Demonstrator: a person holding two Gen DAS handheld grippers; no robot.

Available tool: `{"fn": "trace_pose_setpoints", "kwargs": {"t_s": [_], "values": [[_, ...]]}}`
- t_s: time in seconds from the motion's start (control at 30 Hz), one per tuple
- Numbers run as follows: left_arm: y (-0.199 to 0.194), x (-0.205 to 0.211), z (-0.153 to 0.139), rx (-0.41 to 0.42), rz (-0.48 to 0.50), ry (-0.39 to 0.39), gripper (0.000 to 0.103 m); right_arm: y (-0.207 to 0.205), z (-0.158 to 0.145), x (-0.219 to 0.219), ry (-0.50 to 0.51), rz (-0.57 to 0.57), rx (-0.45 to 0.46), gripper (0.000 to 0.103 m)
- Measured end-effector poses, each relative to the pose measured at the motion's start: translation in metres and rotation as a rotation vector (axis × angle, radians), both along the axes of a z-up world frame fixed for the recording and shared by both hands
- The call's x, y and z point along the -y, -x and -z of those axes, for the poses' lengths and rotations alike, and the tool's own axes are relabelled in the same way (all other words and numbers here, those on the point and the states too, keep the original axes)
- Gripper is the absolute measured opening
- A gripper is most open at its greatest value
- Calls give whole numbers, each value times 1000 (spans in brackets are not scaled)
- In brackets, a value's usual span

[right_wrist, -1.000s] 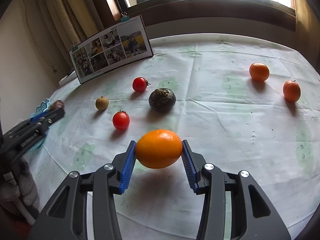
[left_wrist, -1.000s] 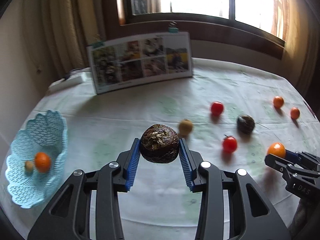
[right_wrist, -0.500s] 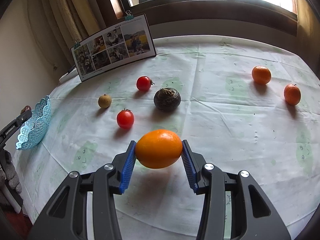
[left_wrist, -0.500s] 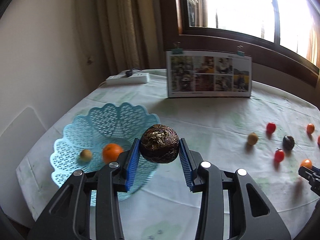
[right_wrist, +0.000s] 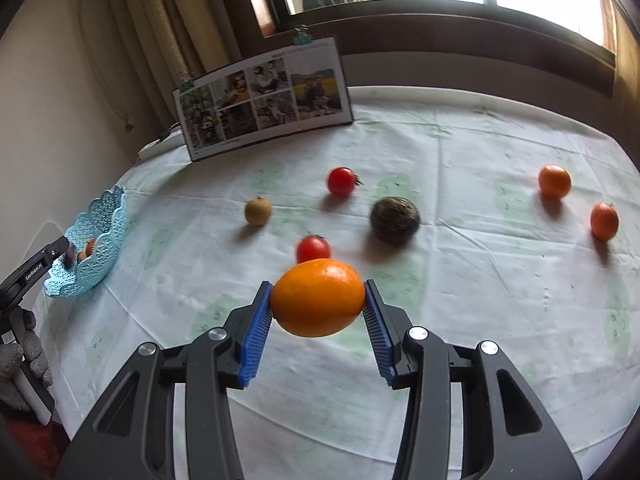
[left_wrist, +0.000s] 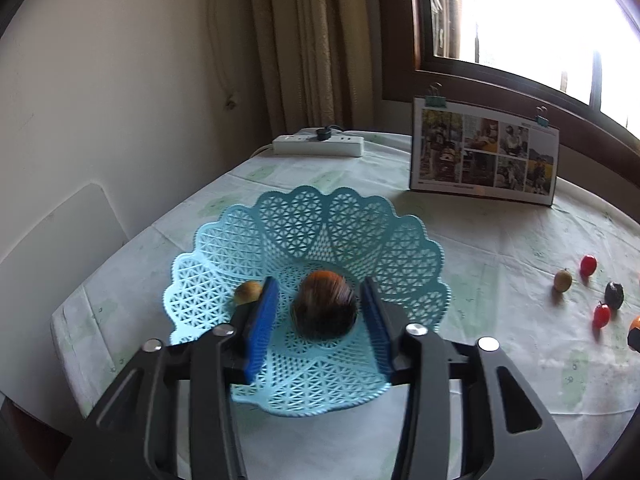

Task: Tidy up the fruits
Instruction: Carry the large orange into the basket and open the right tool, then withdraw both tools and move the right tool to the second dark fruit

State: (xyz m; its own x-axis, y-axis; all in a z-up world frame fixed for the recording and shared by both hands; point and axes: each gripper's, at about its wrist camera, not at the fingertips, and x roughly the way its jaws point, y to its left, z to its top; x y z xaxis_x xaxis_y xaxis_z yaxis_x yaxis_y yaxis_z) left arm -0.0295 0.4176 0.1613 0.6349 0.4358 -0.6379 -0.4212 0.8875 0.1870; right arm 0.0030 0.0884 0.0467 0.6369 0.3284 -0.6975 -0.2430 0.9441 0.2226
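The left gripper [left_wrist: 320, 320] hung over the pale blue lattice plastic basket [left_wrist: 400, 256], which sat near the left edge of the round table [left_wrist: 500, 248] under its white, green-printed cloth. Its blue-padded jaws stood wide, with clear gaps on both sides of the dark brown, rough-skinned round fruit [left_wrist: 325, 309]. That fruit showed motion blur and appeared to be dropping free into the basket's centre, so the release looked deliberate. Behind it peeked a small orange fruit [left_wrist: 325, 276], and a small tan fruit [left_wrist: 248, 292] lay just beside the left pad, both inside the basket.

The right gripper [right_wrist: 318, 316] was clamped on a large smooth orange [right_wrist: 318, 298], held above the cloth near the table's front edge, probably waiting its turn for the basket. Still loose on the cloth were two red cherry tomatoes [right_wrist: 342, 181], a second dark rough fruit [right_wrist: 395, 220], a tan round fruit [right_wrist: 258, 210] and two small tangerines [right_wrist: 554, 181] towards the right edge. Sorting seemed roughly a third done.
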Motion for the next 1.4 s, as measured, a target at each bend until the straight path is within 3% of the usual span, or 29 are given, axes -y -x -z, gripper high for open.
{"fn": "trace_pose_setpoints", "kwargs": {"t_s": [0.03, 0.27, 0.4, 0.5, 0.77, 0.83, 1.13, 1.4], "values": [[3, -4, -1, 9, -11, 3, 75, -1, -2, -5, 1, -9, 3, 46], [20, -27, -10, 51, -65, -20, 77, -1, -21, -57, 4, -122, 36, 46], [29, -37, -12, 63, -102, -46, 86, 1, -35, -99, -1, -215, 69, 46], [36, -44, -13, 68, -122, -57, 86, 3, -43, -133, -4, -283, 93, 46], [47, -59, -14, 77, -145, -31, 86, 1, -51, -211, -21, -416, 110, 46], [48, -61, -13, 78, -149, -25, 93, 0, -50, -223, -22, -432, 108, 46], [50, -69, -10, 78, -167, -4, 97, -12, -36, -259, -10, -459, 72, 46], [46, -63, -11, 74, -158, 9, 100, -21, -35, -242, -40, -390, 64, 50]]}}
